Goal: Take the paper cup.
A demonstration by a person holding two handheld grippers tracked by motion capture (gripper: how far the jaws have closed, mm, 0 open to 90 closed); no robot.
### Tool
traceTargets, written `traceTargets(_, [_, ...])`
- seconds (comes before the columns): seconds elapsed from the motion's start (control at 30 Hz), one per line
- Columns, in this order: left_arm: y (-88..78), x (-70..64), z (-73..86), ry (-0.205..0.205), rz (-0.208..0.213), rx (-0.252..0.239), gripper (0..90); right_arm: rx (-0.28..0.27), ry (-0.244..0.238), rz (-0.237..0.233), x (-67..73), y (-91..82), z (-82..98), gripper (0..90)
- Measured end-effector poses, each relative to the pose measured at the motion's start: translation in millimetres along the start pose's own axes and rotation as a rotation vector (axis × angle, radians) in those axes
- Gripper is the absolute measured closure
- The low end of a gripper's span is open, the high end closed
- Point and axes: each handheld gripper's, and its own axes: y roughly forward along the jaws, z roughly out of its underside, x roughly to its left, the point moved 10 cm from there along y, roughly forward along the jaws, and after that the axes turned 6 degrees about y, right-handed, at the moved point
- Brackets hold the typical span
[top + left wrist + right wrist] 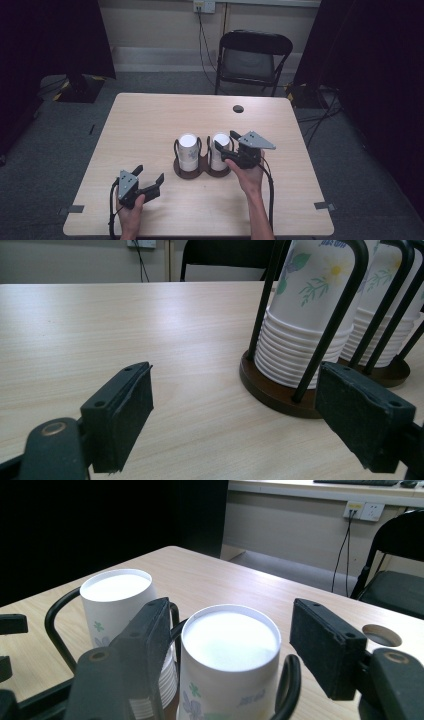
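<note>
A dark brown cup holder point(199, 171) with black wire hoops stands at the table's middle and carries two upside-down stacks of white flowered paper cups. My right gripper point(226, 141) is open, its jaws astride the top of the right stack point(219, 148) without touching it. In the right gripper view that stack point(227, 652) sits between the pads point(320, 650), with the left stack point(116, 597) beyond. My left gripper point(149, 174) stands open and empty low over the table, left of the holder. Its view shows the left stack point(310, 315) and holder base point(272, 390) ahead to the right.
The wooden table point(150, 120) has a round cable hole point(238, 108) near its far edge. A black folding chair point(252, 55) stands behind the table. Dark curtains flank both sides, and tape marks point(322, 205) lie at the near corners.
</note>
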Motion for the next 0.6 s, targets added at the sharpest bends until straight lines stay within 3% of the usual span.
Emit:
traceTargets(0.17, [0.0, -0.6, -0.1, 0.001, 0.005, -0.001, 15.9, 0.021, -0.027, 0.005, 1.6, 8.7, -0.8, 30.7])
traceTargets(0.6, [-0.2, -0.5, -0.1, -0.001, 0.008, -0.003, 15.9, 0.046, -0.017, 0.01, -1.9, 21.5, 6.4, 28.0])
